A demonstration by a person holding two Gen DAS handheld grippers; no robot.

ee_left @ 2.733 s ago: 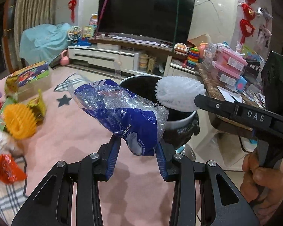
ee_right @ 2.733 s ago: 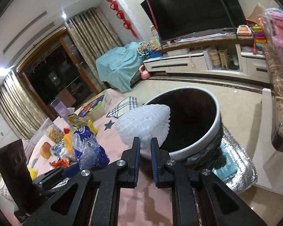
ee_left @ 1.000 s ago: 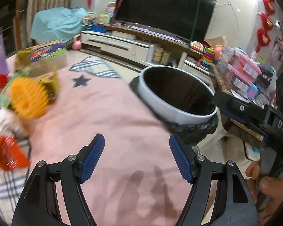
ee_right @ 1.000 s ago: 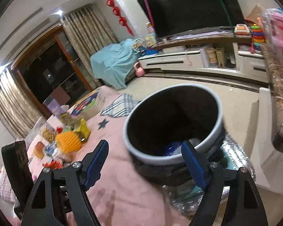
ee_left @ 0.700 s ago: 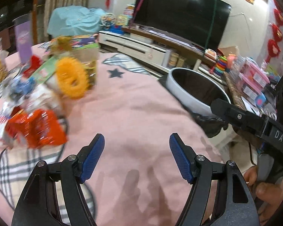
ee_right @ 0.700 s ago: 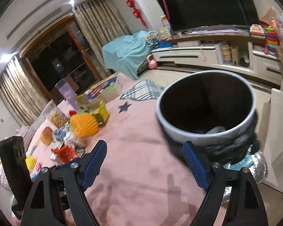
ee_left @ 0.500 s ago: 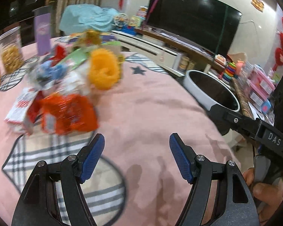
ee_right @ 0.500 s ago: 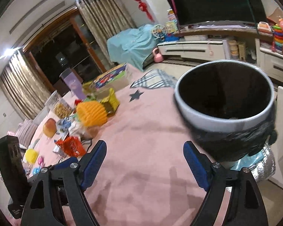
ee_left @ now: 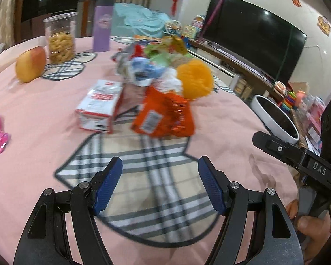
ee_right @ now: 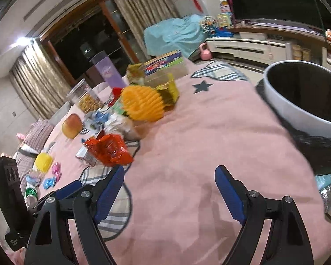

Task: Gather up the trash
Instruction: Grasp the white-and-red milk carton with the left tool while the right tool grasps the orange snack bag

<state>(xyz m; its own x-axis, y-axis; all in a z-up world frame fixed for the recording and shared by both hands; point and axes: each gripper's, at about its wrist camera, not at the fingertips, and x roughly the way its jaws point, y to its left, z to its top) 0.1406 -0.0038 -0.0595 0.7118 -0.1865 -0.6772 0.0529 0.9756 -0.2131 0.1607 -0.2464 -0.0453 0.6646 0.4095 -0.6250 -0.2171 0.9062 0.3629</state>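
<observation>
Fingers [ee_left: 112, 183] of left gripper [ee_left: 160, 185] wide, empty, above pink-clothed counter [ee_left: 220, 121]; right gripper [ee_right: 170, 190] fingers wide, just been opening, nothing between. Trash pile [ee_left: 152, 81] at 12 o'clock, orange wrapper [ee_left: 165, 114] nearest. Bin [ee_right: 306, 97] at 2 o'clock off counter edge.

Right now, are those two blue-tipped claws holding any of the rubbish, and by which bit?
Nothing is held. The left gripper and the right gripper both stand open over the pink tablecloth, with nothing between their pads.
</observation>
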